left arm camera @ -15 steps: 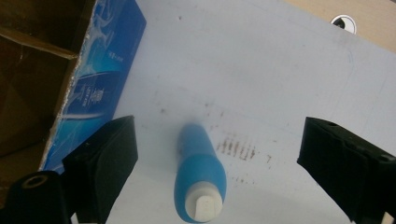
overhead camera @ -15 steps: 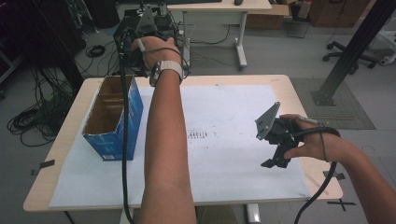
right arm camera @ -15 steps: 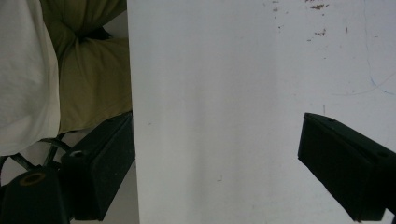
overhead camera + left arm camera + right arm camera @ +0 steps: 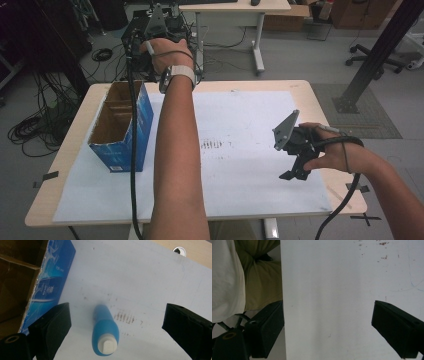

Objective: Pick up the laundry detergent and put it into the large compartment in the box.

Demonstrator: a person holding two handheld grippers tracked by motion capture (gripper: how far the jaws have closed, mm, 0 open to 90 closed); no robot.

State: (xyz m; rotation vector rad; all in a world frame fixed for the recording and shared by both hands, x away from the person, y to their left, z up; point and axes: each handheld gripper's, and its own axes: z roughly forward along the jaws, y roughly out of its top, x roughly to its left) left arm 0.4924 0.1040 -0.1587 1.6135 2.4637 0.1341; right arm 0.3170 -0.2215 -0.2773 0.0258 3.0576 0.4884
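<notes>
My left gripper (image 4: 159, 29) is held high over the table's far edge, with its jaws wide apart. Seen between them in the left gripper view (image 4: 116, 309) is a blurred blue bottle (image 4: 104, 331), its white cap turned toward the camera. Neither jaw touches it, and I cannot tell whether it lies on the white sheet (image 4: 150, 280) or is in the air. In the high view my left forearm hides it. My right gripper (image 4: 296, 172) hangs open over the sheet's near right part, with nothing between its jaws (image 4: 327, 304).
An open-topped blue cardboard box (image 4: 120, 131) stands on the table's left side, also at the left edge of the left gripper view (image 4: 47, 285). Faint dark marks (image 4: 212, 145) stain the middle of the sheet. The wooden table edge (image 4: 320, 100) borders it.
</notes>
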